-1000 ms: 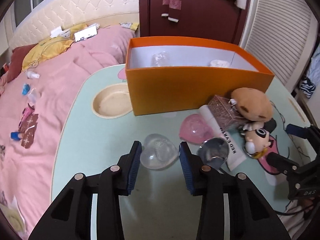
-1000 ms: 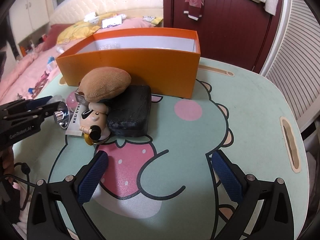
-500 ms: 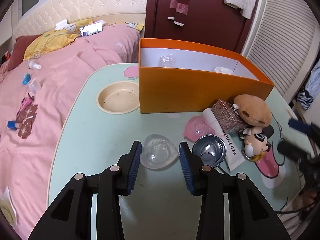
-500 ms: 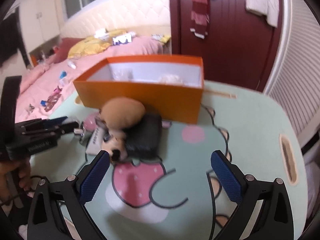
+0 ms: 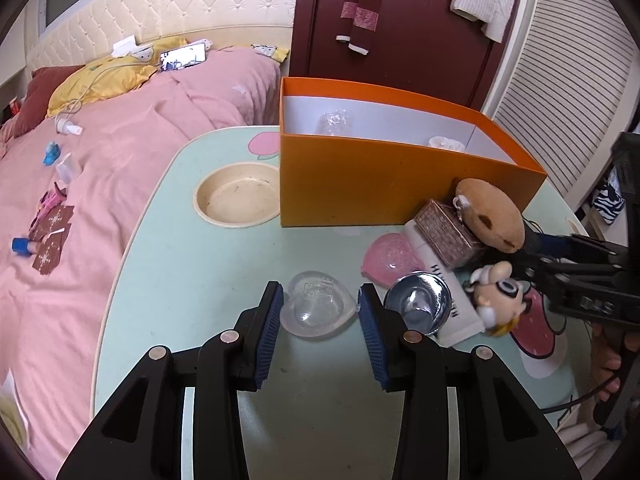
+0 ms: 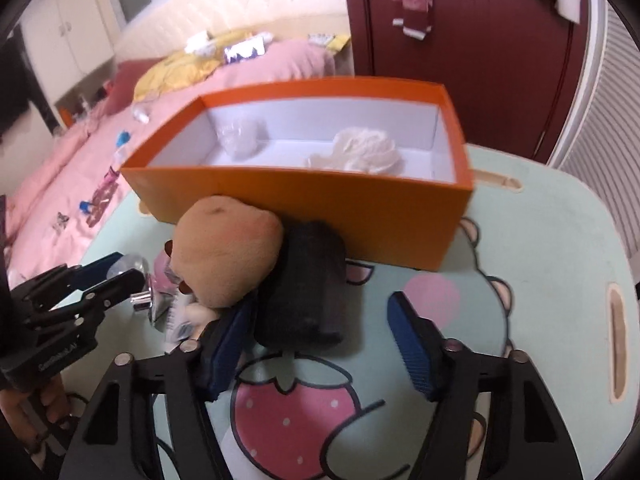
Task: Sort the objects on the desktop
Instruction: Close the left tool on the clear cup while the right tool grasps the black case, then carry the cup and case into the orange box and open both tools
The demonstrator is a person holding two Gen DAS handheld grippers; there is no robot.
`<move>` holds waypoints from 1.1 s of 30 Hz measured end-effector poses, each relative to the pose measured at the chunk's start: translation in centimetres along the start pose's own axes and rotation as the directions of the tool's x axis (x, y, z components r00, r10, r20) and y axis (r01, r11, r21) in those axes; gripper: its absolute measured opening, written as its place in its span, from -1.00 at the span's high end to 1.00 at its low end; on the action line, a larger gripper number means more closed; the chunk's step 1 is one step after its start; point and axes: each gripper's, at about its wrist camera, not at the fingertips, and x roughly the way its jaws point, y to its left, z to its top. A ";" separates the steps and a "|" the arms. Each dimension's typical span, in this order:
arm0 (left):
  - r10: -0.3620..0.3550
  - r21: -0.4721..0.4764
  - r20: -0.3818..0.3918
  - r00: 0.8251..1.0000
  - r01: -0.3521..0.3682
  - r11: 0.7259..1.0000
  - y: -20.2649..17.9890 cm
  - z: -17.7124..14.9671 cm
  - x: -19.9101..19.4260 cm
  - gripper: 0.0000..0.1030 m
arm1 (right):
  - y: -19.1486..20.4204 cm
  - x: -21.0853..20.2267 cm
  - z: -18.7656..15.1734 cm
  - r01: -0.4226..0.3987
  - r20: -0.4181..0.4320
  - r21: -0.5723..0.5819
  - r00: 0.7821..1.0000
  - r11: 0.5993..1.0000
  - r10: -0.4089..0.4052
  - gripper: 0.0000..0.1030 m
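My left gripper is open, its pads on either side of a clear heart-shaped case lying on the table, not pressing it. A silver bowl, a pink heart case, a white tube, a glittery box, a brown plush and a doll lie to its right. My right gripper is open, its pads flanking a black case beside the brown plush. The orange box holds a clear item and a white cloth.
A cream bowl sits left of the orange box. A bed with pink bedding and small items borders the table's left edge. A dark red door stands behind. The table has bare surface to the right.
My right gripper has moved forward and narrowed from wide open around the black case. My left gripper has stayed around the clear heart case, with the view shifting slightly.
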 end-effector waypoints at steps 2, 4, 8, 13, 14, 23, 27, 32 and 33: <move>-0.001 -0.002 0.000 1.000 0.001 1.000 0.0 0.0 0.0 0.21 | 0.3 0.2 0.0 0.026 0.021 -0.029 0.999 0.999 -0.026 0.25; -0.003 -0.004 0.001 1.000 0.003 1.000 0.1 0.0 0.0 0.21 | 0.3 0.3 -0.1 0.035 0.023 -0.035 0.999 0.999 -0.034 0.25; -0.010 -0.010 0.002 1.000 0.010 1.000 0.1 0.0 -0.1 0.21 | -0.6 -0.3 -0.6 0.022 0.032 0.014 0.999 1.000 -0.022 0.25; -0.040 -0.043 0.003 0.999 0.040 0.998 0.6 -0.1 -0.4 0.21 | -1.6 -1.4 -1.6 0.037 0.035 0.025 0.999 0.999 -0.038 0.25; -0.040 -0.045 0.007 0.999 0.040 0.998 0.6 0.0 -0.5 0.21 | -1.7 -1.6 -1.8 0.045 0.032 0.016 0.998 0.999 -0.045 0.25; -0.029 0.008 0.050 0.998 0.029 1.000 -0.5 0.6 -1.5 0.21 | -2.5 -4.8 -2.8 0.227 0.095 -0.098 0.971 0.969 -0.218 0.25; -0.042 0.017 0.071 0.997 0.040 0.999 -0.9 1.5 -2.2 0.21 | -3.9 -5.9 -1.9 0.134 0.113 -0.019 0.985 0.991 -0.131 0.25; -0.079 0.021 0.132 0.988 0.076 0.997 -1.5 4.2 -3.5 0.21 | -3.4 -6.6 0.8 0.048 0.178 0.006 0.983 0.999 -0.048 0.25; -0.084 0.028 0.145 0.986 0.081 0.996 -1.7 4.9 -3.7 0.21 | -3.1 -6.5 1.3 0.036 0.188 0.004 0.982 0.999 -0.036 0.25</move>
